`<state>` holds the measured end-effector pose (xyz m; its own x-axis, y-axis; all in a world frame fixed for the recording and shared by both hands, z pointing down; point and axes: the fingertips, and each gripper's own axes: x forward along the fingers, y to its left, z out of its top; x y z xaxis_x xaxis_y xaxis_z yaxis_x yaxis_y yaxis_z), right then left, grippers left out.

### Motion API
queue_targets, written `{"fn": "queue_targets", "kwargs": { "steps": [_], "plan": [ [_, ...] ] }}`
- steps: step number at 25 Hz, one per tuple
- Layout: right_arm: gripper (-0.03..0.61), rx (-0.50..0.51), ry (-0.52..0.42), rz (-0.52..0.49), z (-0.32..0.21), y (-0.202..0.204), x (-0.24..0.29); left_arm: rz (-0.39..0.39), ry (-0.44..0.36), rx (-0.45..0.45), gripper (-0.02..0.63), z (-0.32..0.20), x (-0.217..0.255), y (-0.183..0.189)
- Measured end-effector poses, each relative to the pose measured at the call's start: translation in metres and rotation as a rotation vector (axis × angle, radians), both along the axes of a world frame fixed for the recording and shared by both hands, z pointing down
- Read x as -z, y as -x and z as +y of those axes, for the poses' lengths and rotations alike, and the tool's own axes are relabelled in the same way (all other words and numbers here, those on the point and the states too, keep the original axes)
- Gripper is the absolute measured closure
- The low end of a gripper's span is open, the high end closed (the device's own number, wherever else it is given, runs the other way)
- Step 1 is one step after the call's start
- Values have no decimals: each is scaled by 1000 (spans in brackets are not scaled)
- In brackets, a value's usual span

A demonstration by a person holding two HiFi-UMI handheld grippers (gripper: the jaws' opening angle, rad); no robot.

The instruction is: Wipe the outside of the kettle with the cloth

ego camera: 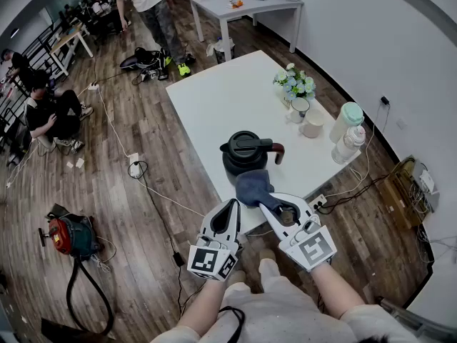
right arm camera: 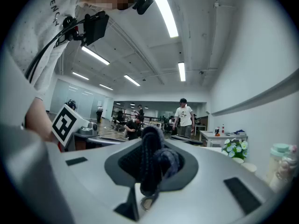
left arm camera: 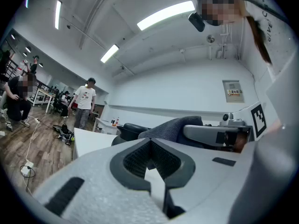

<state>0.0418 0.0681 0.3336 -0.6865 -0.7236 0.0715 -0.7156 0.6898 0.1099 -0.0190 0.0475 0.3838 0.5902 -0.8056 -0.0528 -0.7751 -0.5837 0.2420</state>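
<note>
Your kettle (ego camera: 245, 157) stands on the table (ego camera: 214, 98) near its front edge, the cloth (ego camera: 254, 187) just before it, caught in your right gripper (ego camera: 270, 200) — your left gripper (ego camera: 230, 210) is beside that, to its left. Behind and right of the kettle, flowers (ego camera: 295, 83), a mug (ego camera: 300, 109) and two bottles (ego camera: 348, 143) line the table's right edge.

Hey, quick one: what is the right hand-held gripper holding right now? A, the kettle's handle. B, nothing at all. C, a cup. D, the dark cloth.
D: the right hand-held gripper has its jaws closed on the dark cloth, and the head view shows that cloth at the near side of the kettle.
</note>
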Motion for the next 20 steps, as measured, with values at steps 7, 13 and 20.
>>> {"fn": "queue_targets", "kwargs": {
  "steps": [7,13,20],
  "plan": [
    [526,103,-26,73,-46,-13,-15,-2,-13,61,606,-38,-4,-23],
    [526,118,12,60,-70,-26,-50,-22,35,148,606,-52,-26,-20],
    [526,143,59,70,-80,-38,-90,-32,68,156,606,-64,-46,-20]
  ]
}}
